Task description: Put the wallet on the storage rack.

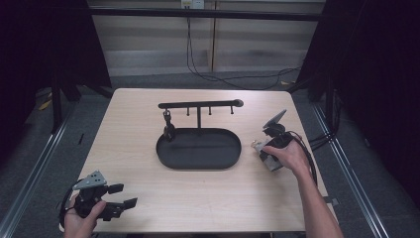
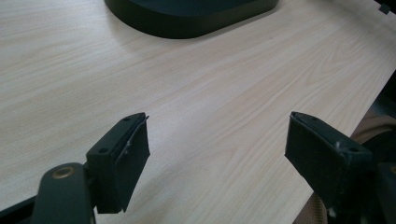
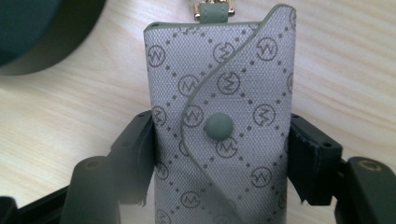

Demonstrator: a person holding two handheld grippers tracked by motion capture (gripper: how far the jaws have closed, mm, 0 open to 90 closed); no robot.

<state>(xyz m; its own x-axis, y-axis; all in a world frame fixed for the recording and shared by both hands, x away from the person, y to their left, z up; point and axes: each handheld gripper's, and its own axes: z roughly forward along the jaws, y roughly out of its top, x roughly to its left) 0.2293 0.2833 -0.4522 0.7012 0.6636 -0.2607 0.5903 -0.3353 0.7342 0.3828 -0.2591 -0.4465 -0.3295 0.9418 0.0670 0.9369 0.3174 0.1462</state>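
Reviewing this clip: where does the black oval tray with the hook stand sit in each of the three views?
High view: the black oval tray lies at the table's centre, its hook stand rising from the far edge.
Left gripper view: the tray's rim runs along the top edge, centre.
Right gripper view: its curved edge fills the top-left corner, beside the patterned pouch.
Shared landmark: the light wood table.

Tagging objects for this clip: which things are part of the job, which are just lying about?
Job:
right gripper, shut on the key pouch
hook stand with tray
item hung on its left hook

Lying about:
left gripper, open over the table
floor cables
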